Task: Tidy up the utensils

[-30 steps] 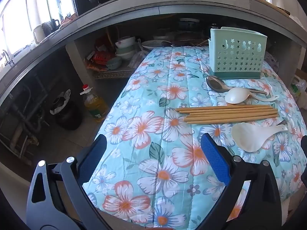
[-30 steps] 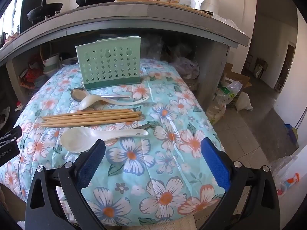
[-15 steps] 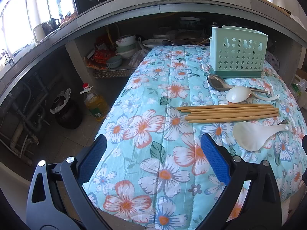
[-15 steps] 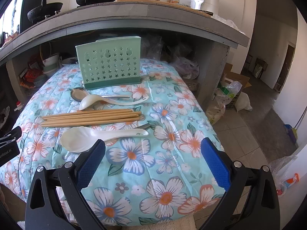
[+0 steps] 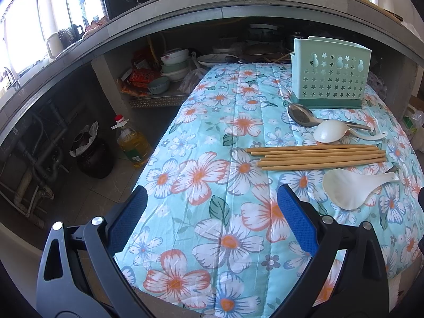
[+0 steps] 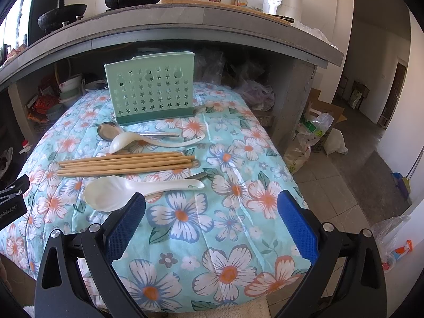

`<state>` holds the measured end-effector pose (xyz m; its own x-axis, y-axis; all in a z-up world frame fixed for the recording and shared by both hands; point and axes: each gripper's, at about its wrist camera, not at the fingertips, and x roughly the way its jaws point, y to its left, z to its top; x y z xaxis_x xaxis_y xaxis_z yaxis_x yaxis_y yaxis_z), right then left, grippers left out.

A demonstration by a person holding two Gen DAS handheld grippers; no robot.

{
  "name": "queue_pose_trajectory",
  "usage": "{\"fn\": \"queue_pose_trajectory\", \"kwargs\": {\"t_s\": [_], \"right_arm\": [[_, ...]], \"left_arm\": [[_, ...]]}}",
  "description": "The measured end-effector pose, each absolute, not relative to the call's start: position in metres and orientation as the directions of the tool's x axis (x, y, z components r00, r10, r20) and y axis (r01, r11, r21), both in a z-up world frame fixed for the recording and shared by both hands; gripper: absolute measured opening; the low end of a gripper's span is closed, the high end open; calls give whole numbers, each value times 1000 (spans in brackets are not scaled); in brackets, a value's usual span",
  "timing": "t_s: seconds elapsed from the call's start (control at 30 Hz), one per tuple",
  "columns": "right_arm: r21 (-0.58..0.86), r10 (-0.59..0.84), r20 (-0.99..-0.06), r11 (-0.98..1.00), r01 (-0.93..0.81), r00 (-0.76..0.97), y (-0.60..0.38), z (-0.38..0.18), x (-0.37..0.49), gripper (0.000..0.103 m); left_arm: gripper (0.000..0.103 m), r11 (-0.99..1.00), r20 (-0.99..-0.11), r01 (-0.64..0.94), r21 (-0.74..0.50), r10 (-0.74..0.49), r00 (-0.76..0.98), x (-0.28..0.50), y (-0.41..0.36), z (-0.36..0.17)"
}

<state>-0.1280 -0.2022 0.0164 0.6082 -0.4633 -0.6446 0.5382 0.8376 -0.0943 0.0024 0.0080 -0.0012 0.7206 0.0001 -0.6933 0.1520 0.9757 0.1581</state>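
A mint green perforated utensil holder (image 6: 152, 91) stands upright at the back of a floral-covered table (image 6: 238, 225); it also shows in the left wrist view (image 5: 330, 73). In front of it lie a metal spoon (image 6: 108, 130), a white soup spoon (image 6: 148, 141), several wooden chopsticks (image 6: 124, 163) side by side, and a white rice paddle (image 6: 132, 189). The left view shows the same chopsticks (image 5: 318, 156) and paddle (image 5: 352, 188). My left gripper (image 5: 212, 204) is open and empty over the table's near left part. My right gripper (image 6: 212, 209) is open and empty, just in front of the paddle.
A concrete counter (image 6: 185, 23) overhangs the table's back edge, with pots and bottles on it. Bowls and packets (image 5: 169, 71) sit on shelves underneath. An oil bottle (image 5: 131, 143) and a dark pot (image 5: 92, 156) stand on the floor at left. Bags (image 6: 312, 137) lie at right.
The left wrist view has shifted slightly, so the holder and utensils sit a little further right and lower. The right gripper has not moved. Both grippers stay open.
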Motion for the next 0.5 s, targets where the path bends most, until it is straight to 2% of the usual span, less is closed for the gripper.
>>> {"fn": "queue_pose_trajectory", "kwargs": {"t_s": [0.5], "right_arm": [[-97,-465,-643,838,537,609,-201,15,-127,97]], "left_arm": [[94,976,-694,153,158,0,720,4,10,-3]]}}
